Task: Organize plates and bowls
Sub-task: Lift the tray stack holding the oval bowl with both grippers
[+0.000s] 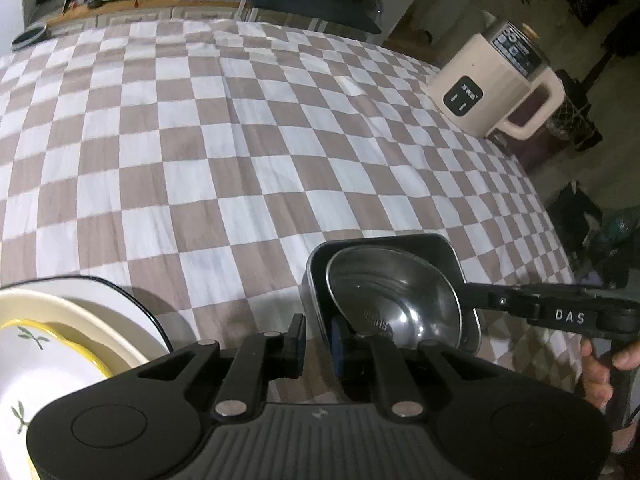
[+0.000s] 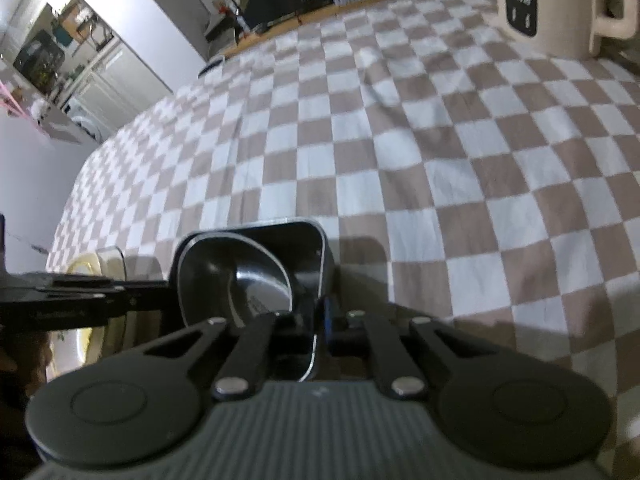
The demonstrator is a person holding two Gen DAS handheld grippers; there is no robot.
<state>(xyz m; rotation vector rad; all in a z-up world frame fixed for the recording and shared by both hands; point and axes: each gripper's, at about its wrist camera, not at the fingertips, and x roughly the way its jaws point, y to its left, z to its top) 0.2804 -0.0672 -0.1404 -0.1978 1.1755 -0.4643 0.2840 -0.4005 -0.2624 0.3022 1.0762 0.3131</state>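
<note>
A dark square dish (image 1: 400, 244) (image 2: 280, 236) rests on the checked cloth with a steel bowl (image 1: 400, 292) (image 2: 248, 276) lying tilted inside it. My left gripper (image 1: 317, 340) is shut on the dish's left wall, one finger outside and the blue pad inside. My right gripper (image 2: 308, 320) is shut on the opposite wall; in the left wrist view it (image 1: 472, 294) reaches in from the right. The left gripper (image 2: 166, 294) comes in from the left in the right wrist view. A stack of plates (image 1: 80, 312) (image 2: 92, 264) sits to the dish's left, topped by a yellow-rimmed leaf-patterned plate (image 1: 24, 344).
The brown and white checked cloth (image 1: 240, 140) covers the whole table. A cream electric kettle (image 1: 492, 84) (image 2: 552, 8) stands at the far right corner. A small dark dish (image 1: 30, 36) lies at the far left edge. A person's hand (image 1: 600, 364) grips the right handle.
</note>
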